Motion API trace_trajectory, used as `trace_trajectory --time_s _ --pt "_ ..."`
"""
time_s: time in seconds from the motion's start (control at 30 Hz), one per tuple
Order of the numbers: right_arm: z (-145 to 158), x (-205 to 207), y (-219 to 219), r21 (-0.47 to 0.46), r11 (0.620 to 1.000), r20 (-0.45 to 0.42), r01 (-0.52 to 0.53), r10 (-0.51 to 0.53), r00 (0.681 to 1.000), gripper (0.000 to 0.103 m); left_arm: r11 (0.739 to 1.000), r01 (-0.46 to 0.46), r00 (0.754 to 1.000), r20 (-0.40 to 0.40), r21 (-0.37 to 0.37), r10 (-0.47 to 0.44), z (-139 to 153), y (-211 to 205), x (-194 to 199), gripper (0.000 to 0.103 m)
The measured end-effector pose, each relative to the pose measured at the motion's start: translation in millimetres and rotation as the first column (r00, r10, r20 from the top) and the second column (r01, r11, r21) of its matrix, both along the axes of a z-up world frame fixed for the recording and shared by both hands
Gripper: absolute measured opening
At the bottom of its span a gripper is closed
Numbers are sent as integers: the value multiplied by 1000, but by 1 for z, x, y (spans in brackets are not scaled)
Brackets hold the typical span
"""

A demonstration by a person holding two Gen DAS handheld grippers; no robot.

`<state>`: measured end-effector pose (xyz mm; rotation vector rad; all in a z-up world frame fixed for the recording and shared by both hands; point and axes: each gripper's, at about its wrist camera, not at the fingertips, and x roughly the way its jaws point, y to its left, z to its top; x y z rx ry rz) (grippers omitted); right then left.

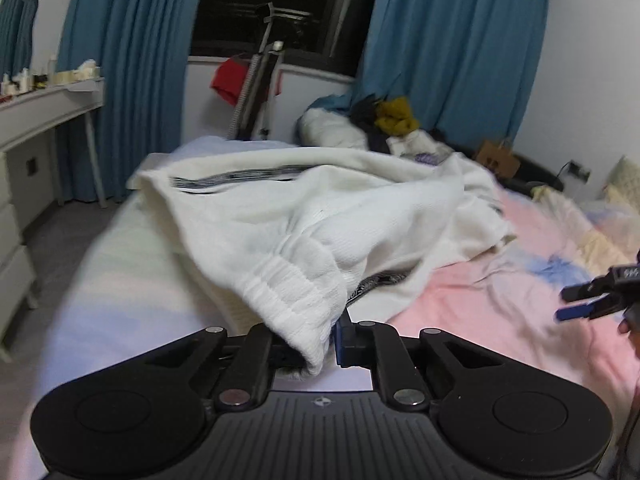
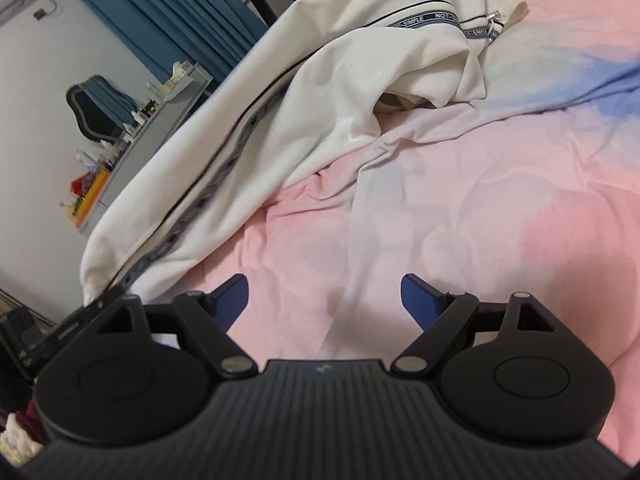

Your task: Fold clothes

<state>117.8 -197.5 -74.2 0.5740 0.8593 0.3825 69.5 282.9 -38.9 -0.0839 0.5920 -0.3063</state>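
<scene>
Left gripper (image 1: 326,334): jaws clenched on the ribbed cuff (image 1: 296,300) of the white garment (image 1: 320,208), cuff raised off the bed (image 1: 480,292). Garment trails back across the pink sheet, crumpled, striped tape showing. Right gripper (image 2: 324,300): jaws spread wide, nothing between, over bare sheet beside the garment.

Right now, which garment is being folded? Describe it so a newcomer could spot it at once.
Start at the bed with the pink and blue sheet. Across it lies a white garment, its ribbed cuff pinched in the left hand-held gripper. Unlike the dark and mustard clothes heaped by the curtain, it carries a dark lettered stripe.
</scene>
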Motion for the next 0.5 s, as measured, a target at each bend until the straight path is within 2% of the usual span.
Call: trace_trajectory --time_s 0.03,0.13,0.23,0.37,0.47,0.5 --pt "0 1 -1 11 1000 -4 4 -4 1000 85 1000 -16 1000 -19 -6 16 3 12 -2 12" --pt "2 3 -3 16 1000 -4 14 -14 1000 85 998 -10 995 -100 57 15 -5 23 -3 14" --pt "2 6 -5 12 1000 -5 22 -22 1000 85 994 1 985 -170 106 17 -29 11 1 16" --pt "2 6 -8 13 999 -9 34 -34 999 85 995 -53 989 -134 83 64 -27 3 -7 19" --pt "5 4 -10 17 999 3 37 -37 999 85 993 -52 990 -129 102 65 -18 -4 -15 29" --pt "6 4 -10 18 999 10 38 -38 999 85 993 -52 989 -131 106 66 -14 -6 -20 43"
